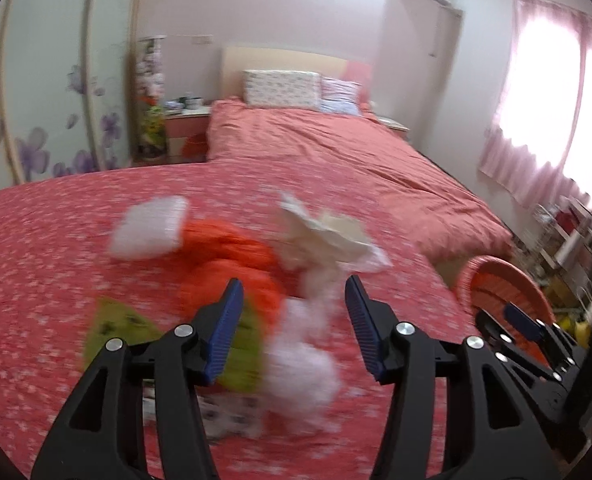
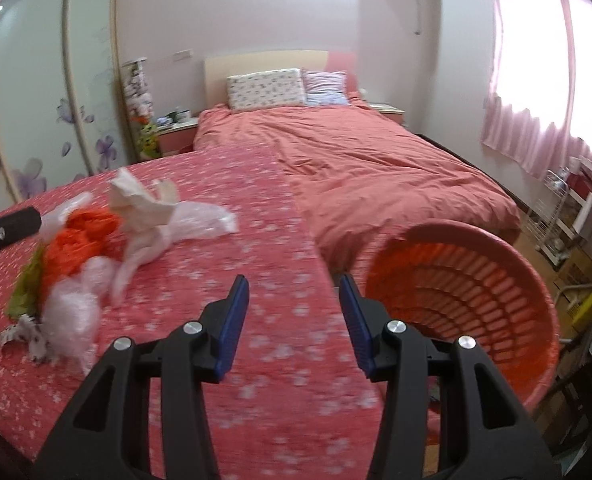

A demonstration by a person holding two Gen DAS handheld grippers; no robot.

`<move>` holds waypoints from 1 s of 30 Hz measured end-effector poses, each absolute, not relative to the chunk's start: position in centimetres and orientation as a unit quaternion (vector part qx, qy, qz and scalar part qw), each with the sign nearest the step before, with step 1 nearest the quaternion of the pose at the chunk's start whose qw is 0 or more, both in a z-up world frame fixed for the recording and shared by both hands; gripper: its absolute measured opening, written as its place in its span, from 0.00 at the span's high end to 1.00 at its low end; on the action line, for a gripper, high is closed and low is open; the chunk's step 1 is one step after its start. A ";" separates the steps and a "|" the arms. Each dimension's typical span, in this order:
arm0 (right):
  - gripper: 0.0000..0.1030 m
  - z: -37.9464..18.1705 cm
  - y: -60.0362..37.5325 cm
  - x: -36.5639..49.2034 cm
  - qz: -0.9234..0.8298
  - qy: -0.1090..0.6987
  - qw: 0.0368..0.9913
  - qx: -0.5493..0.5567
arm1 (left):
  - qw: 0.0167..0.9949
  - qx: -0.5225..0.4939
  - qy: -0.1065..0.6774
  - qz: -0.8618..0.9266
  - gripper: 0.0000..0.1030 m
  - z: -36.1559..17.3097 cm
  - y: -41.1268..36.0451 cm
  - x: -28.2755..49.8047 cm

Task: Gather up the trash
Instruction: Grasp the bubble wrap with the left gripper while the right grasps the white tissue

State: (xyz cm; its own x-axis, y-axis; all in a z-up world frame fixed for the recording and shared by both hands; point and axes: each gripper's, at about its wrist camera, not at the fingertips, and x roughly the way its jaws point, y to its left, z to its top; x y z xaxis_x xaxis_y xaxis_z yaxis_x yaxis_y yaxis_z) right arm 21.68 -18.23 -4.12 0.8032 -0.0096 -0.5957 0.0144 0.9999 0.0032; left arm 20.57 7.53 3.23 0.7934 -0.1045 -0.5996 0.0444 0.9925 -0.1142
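Observation:
A pile of trash lies on the red flowered bedspread [image 1: 36, 248]: an orange crumpled bag [image 1: 232, 256], crumpled white paper [image 1: 328, 232], a blurred white piece [image 1: 148, 224], a green wrapper [image 1: 116, 324] and a whitish plastic bag [image 1: 304, 360]. My left gripper [image 1: 294, 284] hovers open over the pile's near side, nothing pinched. In the right wrist view the same pile sits at the left, with the orange bag [image 2: 80, 240] and white paper [image 2: 140, 200]. My right gripper [image 2: 293, 280] is open and empty over the bedspread edge, beside a tilted orange slatted basket [image 2: 456, 280].
The basket [image 1: 496, 284] leans at the bed's right edge, with the right gripper's blue pad [image 1: 522, 318] in front of it. A pink duvet [image 2: 356, 160] and pillows [image 2: 266, 88] lie beyond. A wardrobe stands left, cluttered shelves [image 2: 576, 208] right.

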 end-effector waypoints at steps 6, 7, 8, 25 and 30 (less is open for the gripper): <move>0.54 -3.9 -15.7 24.0 0.016 0.314 0.949 0.012 | 0.941 -0.060 0.332 0.028 0.47 1.9 13.0 25.0; 0.54 -3.9 -15.4 24.5 0.018 0.314 0.949 0.015 | 0.940 -0.059 0.334 0.035 0.47 1.6 13.9 25.6; 0.54 -3.8 -15.1 25.2 0.020 0.315 0.949 0.020 | 0.939 -0.058 0.337 0.045 0.46 1.2 14.5 26.5; 0.44 -2.7 -7.0 33.9 0.110 0.315 0.941 0.055 | 0.923 -0.077 0.371 0.070 0.42 -0.7 20.6 32.7; 0.44 -4.0 -5.2 34.6 0.117 0.330 0.936 0.019 | 0.914 -0.085 0.390 0.070 0.42 -1.9 21.1 33.3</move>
